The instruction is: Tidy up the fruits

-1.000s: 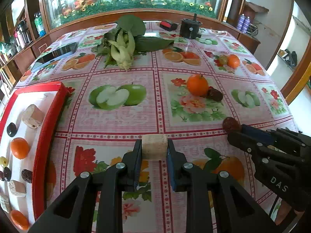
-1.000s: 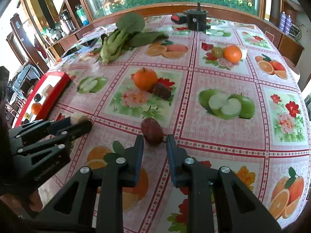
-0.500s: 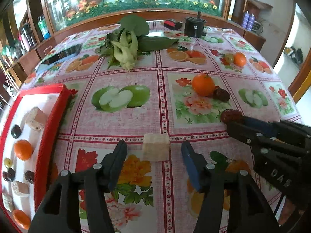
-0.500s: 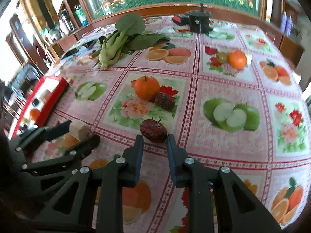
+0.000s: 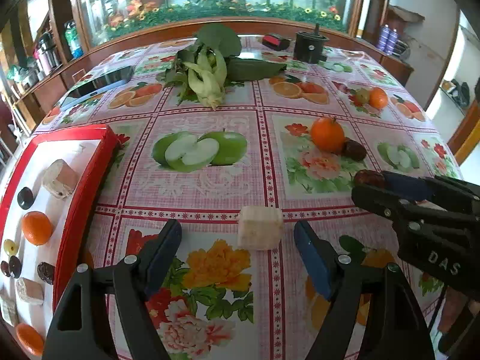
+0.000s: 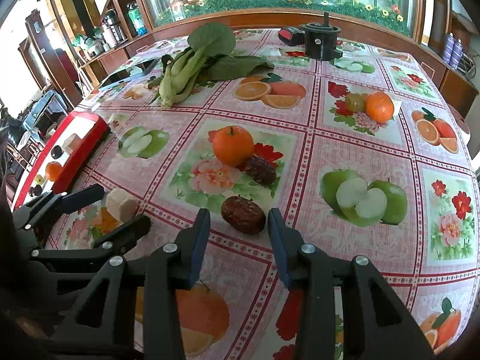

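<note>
Left gripper (image 5: 237, 234) spread wide, pale sugarcane chunk (image 5: 259, 227) loose on tablecloth (image 5: 210, 177) between fingers. Right gripper (image 6: 239, 225) parted, straddling a dried red date (image 6: 243, 214). Red tray (image 5: 90, 180) far left.

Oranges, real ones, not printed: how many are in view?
4 oranges: two in the red tray, one mid-table beside a dark fruit, one far right. More may be hidden.

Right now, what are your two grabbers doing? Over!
Left gripper open around pale cube. Right gripper open around brown date. Both pieces on tablecloth, ungrasped. Red tray left; nothing blocking.
</note>
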Demonstrator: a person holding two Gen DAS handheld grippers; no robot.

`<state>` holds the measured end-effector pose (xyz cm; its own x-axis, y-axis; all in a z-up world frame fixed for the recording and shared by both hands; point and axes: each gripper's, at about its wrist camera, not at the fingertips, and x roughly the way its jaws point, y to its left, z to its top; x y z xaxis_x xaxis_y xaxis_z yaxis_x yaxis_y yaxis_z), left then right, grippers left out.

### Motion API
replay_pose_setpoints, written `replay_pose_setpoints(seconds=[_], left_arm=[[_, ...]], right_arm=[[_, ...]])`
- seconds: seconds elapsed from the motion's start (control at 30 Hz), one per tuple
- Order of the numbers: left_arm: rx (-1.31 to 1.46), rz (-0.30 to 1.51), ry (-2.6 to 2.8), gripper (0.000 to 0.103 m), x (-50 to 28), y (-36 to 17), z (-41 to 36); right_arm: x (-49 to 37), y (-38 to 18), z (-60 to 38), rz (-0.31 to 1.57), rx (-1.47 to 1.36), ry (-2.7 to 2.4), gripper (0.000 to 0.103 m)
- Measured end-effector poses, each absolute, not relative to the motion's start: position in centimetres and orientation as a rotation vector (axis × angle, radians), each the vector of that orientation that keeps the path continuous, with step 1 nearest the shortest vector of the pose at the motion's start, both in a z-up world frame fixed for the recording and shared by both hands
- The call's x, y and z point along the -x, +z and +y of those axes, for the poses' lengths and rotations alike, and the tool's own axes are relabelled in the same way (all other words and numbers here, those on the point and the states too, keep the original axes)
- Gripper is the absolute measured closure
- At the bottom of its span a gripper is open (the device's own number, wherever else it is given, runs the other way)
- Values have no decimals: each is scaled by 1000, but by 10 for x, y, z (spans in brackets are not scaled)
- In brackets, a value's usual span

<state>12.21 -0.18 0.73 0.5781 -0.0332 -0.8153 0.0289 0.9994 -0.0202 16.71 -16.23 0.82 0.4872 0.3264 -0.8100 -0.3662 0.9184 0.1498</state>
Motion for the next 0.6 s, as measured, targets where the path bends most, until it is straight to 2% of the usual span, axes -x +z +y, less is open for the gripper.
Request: replay_pose_setpoints(seconds=[0.6], left_arm=[[17, 991, -52, 27, -126, 9, 7]], right_arm=[[-164, 6, -150, 945, 157, 365, 65]])
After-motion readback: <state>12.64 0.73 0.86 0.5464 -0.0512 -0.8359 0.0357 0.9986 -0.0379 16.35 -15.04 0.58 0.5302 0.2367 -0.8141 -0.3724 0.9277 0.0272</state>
